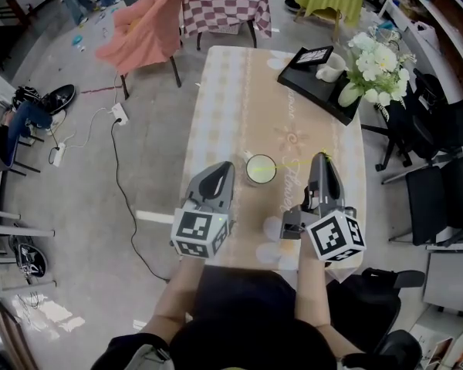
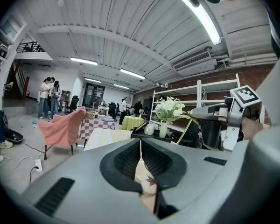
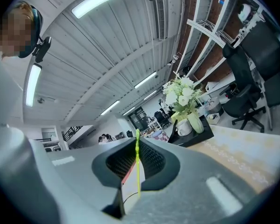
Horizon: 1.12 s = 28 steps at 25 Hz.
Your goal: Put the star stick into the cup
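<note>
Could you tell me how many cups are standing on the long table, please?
2: one cup near the table's middle; one white mug on the black tray beside the flowers. None seems hidden.

So we've got one long surface (image 1: 231, 106) here, running away from us, covered by a pale beige cloth (image 1: 216, 141) with a faint check pattern and some washed-out floral prints. A couple of white flower shapes sit along the near edge.

Only two things sit directly on it, as far as we can see. A white cup (image 1: 260, 169) stands upright on the near half, roughly mid-width. Its inside looks yellow-green and its handle points to the far left. Well apart from it, a black tray (image 1: 309, 83) sits skewed at the far right corner, with one corner hanging over the surface's right edge.
</note>
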Each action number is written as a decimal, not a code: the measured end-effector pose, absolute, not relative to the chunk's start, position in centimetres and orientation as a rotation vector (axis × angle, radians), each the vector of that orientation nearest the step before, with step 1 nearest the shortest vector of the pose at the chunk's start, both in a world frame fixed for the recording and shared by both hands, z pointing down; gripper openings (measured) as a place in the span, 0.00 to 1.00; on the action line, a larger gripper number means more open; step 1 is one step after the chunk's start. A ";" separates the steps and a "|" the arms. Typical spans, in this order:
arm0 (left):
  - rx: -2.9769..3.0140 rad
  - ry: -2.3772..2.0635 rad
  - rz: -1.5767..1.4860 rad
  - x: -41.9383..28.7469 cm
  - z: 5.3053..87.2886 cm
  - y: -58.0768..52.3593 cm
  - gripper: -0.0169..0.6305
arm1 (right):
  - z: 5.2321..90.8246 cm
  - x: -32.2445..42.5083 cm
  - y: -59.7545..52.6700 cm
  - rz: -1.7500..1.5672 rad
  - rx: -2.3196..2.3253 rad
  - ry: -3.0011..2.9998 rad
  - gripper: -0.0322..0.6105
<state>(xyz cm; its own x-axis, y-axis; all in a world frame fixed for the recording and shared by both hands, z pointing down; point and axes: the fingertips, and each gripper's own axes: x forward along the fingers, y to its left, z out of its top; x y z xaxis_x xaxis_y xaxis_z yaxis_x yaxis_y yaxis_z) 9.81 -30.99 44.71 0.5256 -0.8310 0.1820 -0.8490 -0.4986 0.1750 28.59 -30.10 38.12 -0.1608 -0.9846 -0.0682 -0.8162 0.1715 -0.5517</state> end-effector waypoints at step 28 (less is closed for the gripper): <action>2.461 -1.375 0.200 10.4 48.2 -32.8 0.05 | 41.2 27.1 -31.8 -0.549 -1.726 2.119 0.08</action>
